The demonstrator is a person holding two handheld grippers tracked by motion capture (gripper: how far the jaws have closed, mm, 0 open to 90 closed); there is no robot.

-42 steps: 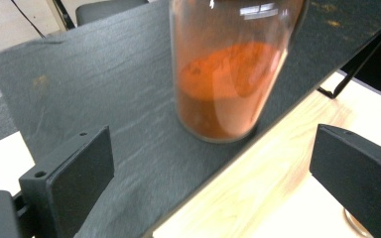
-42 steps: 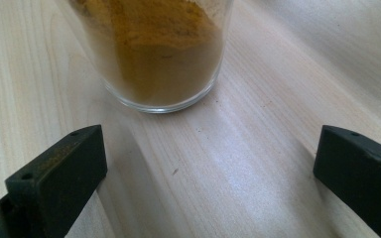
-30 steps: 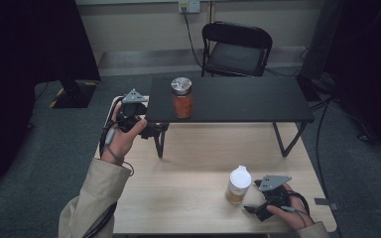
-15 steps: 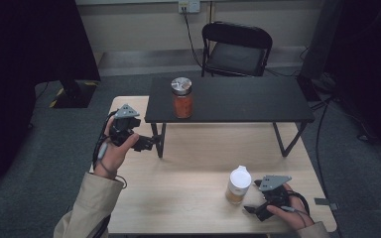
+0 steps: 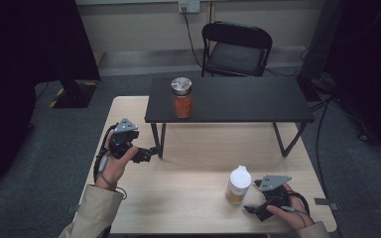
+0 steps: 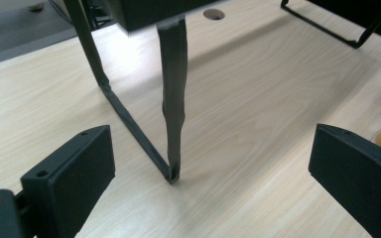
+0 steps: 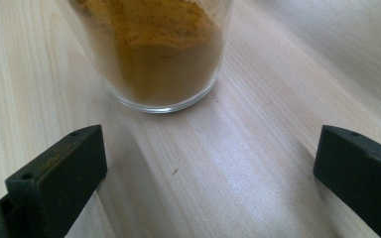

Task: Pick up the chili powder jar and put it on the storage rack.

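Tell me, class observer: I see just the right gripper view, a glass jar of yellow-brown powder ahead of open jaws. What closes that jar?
Observer: A white lid tops the powder jar, seen from the high view.
Operator: Is there another jar?
Observer: Yes, a jar of orange-red contents with a metal lid stands on the black raised shelf.
Operator: Where is the left gripper?
Observer: The left gripper is near the shelf's left leg, jaws open and empty.

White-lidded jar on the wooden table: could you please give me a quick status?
Right tool open, just short of white-lidded jar, not touching. Left tool open, empty, by black stand's leg. Nothing between right tool and jar.
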